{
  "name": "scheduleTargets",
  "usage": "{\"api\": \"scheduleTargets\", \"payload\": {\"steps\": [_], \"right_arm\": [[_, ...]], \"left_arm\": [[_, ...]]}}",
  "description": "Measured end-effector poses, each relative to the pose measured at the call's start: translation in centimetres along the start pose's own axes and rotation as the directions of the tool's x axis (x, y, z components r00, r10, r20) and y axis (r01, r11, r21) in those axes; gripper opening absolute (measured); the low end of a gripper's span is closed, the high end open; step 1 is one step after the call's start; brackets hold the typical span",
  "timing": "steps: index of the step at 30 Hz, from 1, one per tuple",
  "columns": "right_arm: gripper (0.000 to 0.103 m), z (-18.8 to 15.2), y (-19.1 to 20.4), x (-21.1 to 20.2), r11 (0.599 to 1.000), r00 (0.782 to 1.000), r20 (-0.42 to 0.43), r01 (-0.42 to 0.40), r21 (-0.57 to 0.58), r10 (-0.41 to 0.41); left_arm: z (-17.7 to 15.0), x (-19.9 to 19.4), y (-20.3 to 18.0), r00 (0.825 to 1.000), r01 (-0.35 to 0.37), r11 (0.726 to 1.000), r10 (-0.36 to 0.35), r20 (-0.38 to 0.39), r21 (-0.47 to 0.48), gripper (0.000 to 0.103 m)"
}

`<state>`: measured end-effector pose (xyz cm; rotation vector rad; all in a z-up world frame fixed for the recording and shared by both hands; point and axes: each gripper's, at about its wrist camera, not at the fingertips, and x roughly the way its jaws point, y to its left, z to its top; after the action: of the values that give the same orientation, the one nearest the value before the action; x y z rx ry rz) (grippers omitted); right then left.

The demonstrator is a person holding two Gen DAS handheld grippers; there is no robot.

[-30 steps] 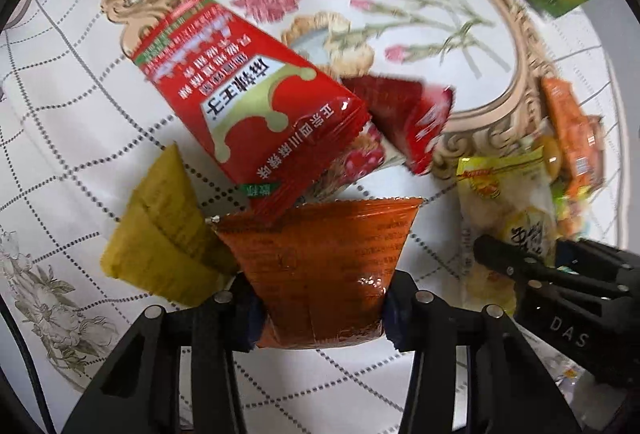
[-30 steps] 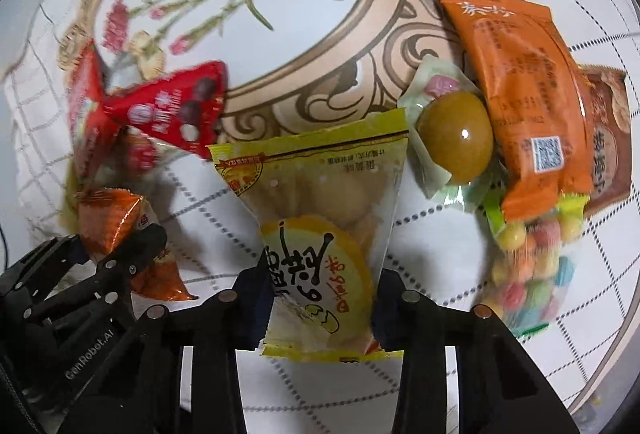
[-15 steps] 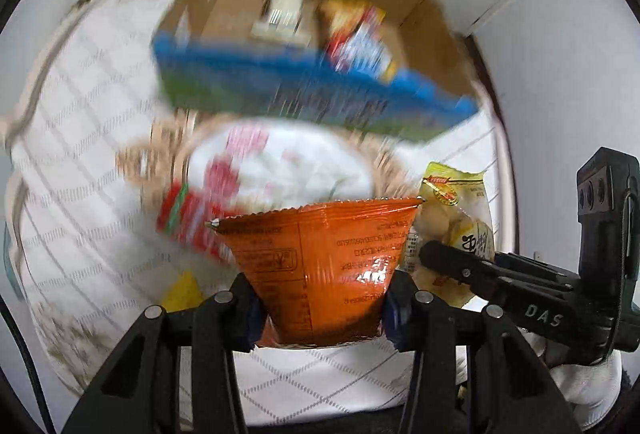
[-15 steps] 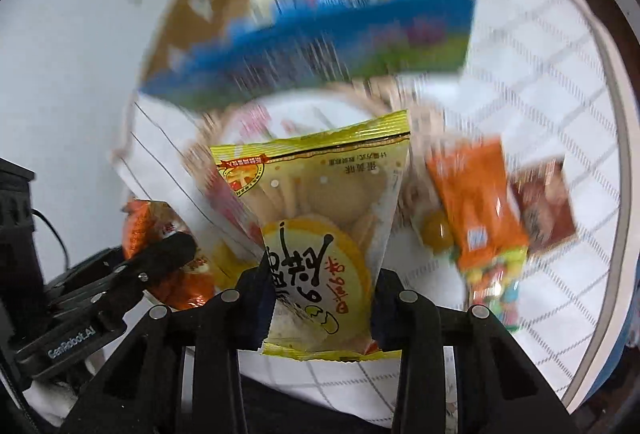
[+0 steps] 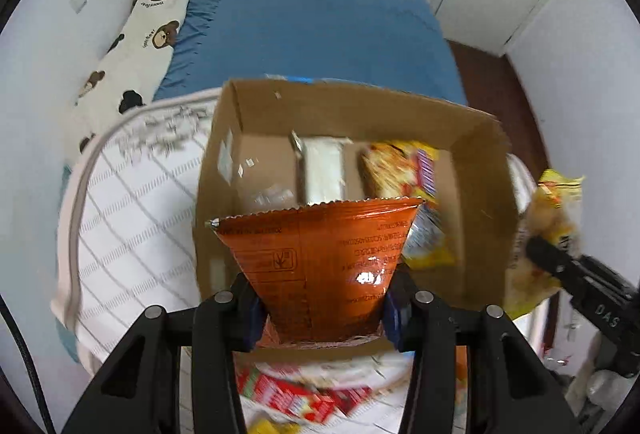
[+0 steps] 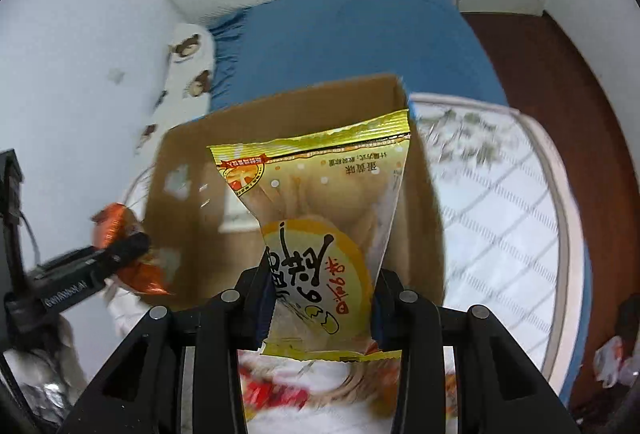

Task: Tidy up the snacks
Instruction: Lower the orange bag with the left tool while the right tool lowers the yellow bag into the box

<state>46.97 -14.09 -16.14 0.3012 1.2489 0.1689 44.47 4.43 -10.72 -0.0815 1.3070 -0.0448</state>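
We held orange packet [image 5: 320, 266] pinched in left gripper [image 5: 322, 308], yellow packet [image 6: 320, 234] pinched in right gripper [image 6: 320, 308] — both over cardboard box [image 5: 476, 138], presumably for dropping in.

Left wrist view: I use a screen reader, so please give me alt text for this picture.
The left claw grips an orange snack packet over an open cardboard box already holding a white packet and a yellow packet. The box sits on a white quilted cover; at right, the right claw holds a yellow snack bag.

Bright, even light; motion blur low down, fisheye-curved dark edges.
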Motion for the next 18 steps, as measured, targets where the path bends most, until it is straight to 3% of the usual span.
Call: {"api": "scheduleTargets", "payload": {"steps": [10, 11, 12, 13, 14, 15, 18], "right_arm": [[0.041, 5.5, -0.5, 10.3, 0.996, 0.991, -0.103, 0.091, 0.012, -0.089], [0.048, 5.4, -0.6, 10.9, 0.996, 0.988, -0.125, 0.088, 0.019, -0.085], [0.075, 5.4, -0.7, 11.6, 0.996, 0.986, -0.144, 0.088, 0.024, -0.083], [0.089, 5.6, -0.6, 12.3, 0.996, 0.984, -0.159, 0.089, 0.025, -0.084], [0.097, 5.8, -0.8, 12.9, 0.995, 0.984, -0.156, 0.095, 0.026, -0.090], [0.097, 5.8, -0.7, 13.2, 0.995, 0.983, -0.155, 0.101, 0.018, -0.097], [0.097, 5.8, -0.4, 14.2, 0.995, 0.980, -0.172, 0.102, -0.001, -0.101]], "left_arm": [[6.6, 8.3, 1.9, 0.986, -0.123, 0.992, 0.122, -0.113, -0.001, 0.044], [6.9, 8.9, 2.0, 0.985, -0.128, 0.992, 0.128, -0.116, 0.003, 0.044], [7.1, 9.3, 1.9, 0.984, -0.128, 0.992, 0.128, -0.120, 0.006, 0.049], [7.4, 9.8, 2.0, 0.984, -0.121, 0.993, 0.120, -0.128, 0.006, 0.063], [7.5, 10.0, 2.0, 0.984, -0.114, 0.993, 0.114, -0.133, 0.005, 0.072], [7.7, 10.2, 2.0, 0.985, -0.111, 0.994, 0.110, -0.132, 0.000, 0.086], [7.7, 10.3, 2.0, 0.988, -0.100, 0.995, 0.099, -0.116, -0.004, 0.089]]}}
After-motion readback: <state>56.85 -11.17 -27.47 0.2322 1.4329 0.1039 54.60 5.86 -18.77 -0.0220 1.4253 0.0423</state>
